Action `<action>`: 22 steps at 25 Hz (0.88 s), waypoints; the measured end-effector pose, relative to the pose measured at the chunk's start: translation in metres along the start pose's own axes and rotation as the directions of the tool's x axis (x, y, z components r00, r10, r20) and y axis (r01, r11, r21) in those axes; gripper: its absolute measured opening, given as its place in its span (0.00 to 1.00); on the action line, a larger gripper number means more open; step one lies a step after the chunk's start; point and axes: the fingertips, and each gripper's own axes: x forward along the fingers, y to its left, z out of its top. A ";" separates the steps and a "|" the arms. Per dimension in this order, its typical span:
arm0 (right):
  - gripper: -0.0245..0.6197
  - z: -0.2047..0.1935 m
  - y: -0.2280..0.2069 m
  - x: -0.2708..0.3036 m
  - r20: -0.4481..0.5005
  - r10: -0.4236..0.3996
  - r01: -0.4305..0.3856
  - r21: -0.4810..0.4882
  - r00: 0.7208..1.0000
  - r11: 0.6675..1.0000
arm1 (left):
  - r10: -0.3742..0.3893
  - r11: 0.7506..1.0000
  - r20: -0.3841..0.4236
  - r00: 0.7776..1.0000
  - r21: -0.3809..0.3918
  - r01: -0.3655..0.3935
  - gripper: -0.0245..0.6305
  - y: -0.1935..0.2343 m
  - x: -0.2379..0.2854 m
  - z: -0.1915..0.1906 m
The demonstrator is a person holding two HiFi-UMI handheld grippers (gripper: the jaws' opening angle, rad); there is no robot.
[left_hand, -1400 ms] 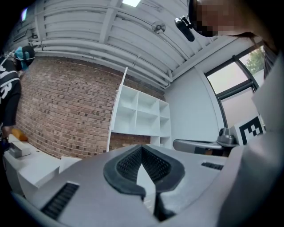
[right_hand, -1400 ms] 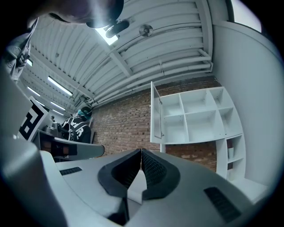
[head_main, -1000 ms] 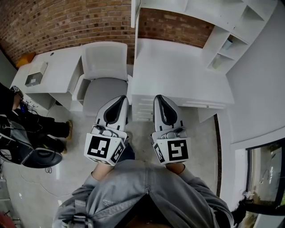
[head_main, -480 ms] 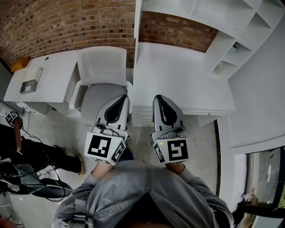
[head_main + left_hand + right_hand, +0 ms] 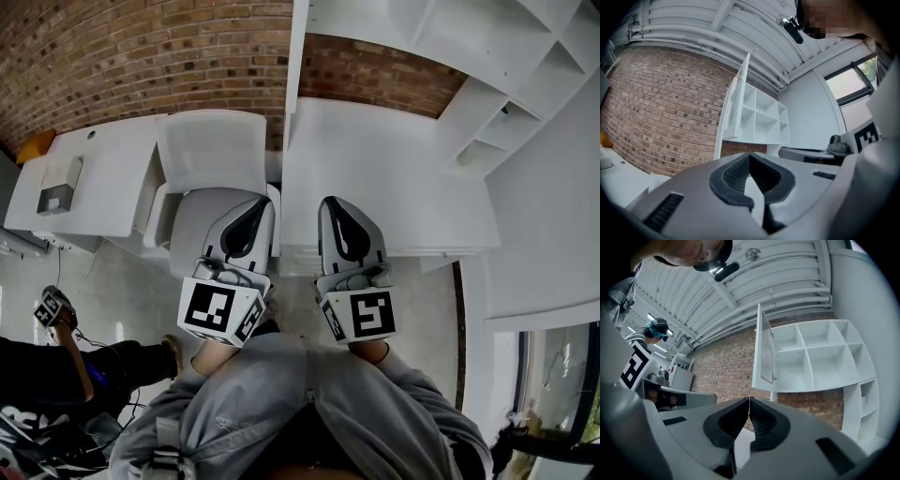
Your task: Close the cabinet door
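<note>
The white wall cabinet (image 5: 820,357) hangs on the brick wall above a white desk, its door (image 5: 764,350) swung out wide. In the head view the door (image 5: 296,56) shows edge-on at the cabinet's left side, and in the left gripper view the door (image 5: 736,108) stands in front of the open shelves (image 5: 764,117). My left gripper (image 5: 265,201) and right gripper (image 5: 328,201) are side by side at the desk's near edge, well short of the door. Both are shut and hold nothing, as the left gripper (image 5: 749,154) and right gripper (image 5: 749,398) views confirm.
A white desk (image 5: 375,178) lies under the cabinet. A white chair (image 5: 211,150) stands to its left, below my left gripper. Further left is another white desk (image 5: 103,178) with a grey box (image 5: 58,187). A person (image 5: 56,375) crouches at the lower left.
Both grippers and the camera have moved forward together toward the desk and the cabinet. The person at the left has slid down and back in the picture. The jaws stay shut.
</note>
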 end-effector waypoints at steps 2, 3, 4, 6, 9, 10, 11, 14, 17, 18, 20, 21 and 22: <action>0.08 -0.002 -0.006 0.011 0.001 -0.012 0.012 0.002 1.000 1.000 | -0.015 1.000 -0.002 1.000 0.003 0.015 0.05 0.006 0.012 0.000; 0.08 -0.003 -0.009 0.016 0.002 -0.019 0.019 0.003 1.000 1.000 | -0.023 1.000 -0.003 1.000 0.005 0.023 0.05 0.009 0.018 0.001; 0.08 -0.003 -0.011 0.021 0.002 -0.025 0.025 0.002 1.000 1.000 | -0.031 1.000 -0.004 1.000 0.007 0.031 0.05 0.012 0.023 0.001; 0.08 -0.005 -0.013 0.031 0.002 -0.033 0.033 0.000 0.999 0.999 | -0.042 0.999 -0.003 0.999 0.007 0.042 0.05 0.020 0.033 0.002; 0.08 -0.007 -0.019 0.045 0.002 -0.046 0.046 -0.002 0.999 0.999 | -0.061 0.998 -0.001 0.998 0.010 0.061 0.05 0.029 0.048 0.004; 0.08 -0.008 -0.021 0.049 0.003 -0.055 0.055 -0.002 0.999 0.999 | -0.071 0.997 -0.002 0.997 0.012 0.071 0.05 0.030 0.053 0.004; 0.08 -0.009 -0.023 0.053 0.006 -0.064 0.064 -0.003 0.998 0.998 | -0.082 0.997 -0.002 0.997 0.014 0.082 0.05 0.031 0.057 0.004; 0.08 -0.010 -0.025 0.064 0.016 -0.087 0.087 -0.005 0.996 0.996 | -0.106 0.994 0.002 0.994 0.029 0.106 0.05 0.038 0.066 0.005; 0.08 -0.011 -0.025 0.072 0.015 -0.094 0.094 -0.007 0.995 0.996 | -0.112 0.993 0.010 0.994 0.041 0.111 0.05 0.044 0.073 0.009; 0.08 -0.011 -0.027 0.074 0.012 -0.097 0.097 -0.007 0.995 0.995 | -0.114 0.993 0.011 0.993 0.038 0.114 0.05 0.045 0.075 0.010; 0.08 -0.012 -0.032 0.076 0.007 -0.106 0.106 -0.003 0.994 0.994 | -0.120 0.992 0.008 0.993 0.031 0.120 0.05 0.045 0.079 0.009; 0.08 -0.012 -0.034 0.078 0.006 -0.110 0.110 0.002 0.994 0.994 | -0.122 0.992 0.006 0.993 0.027 0.122 0.05 0.045 0.081 0.009; 0.08 -0.013 -0.035 0.079 0.006 -0.111 0.111 0.008 0.994 0.994 | -0.122 0.992 0.005 0.992 0.026 0.122 0.05 0.045 0.081 0.009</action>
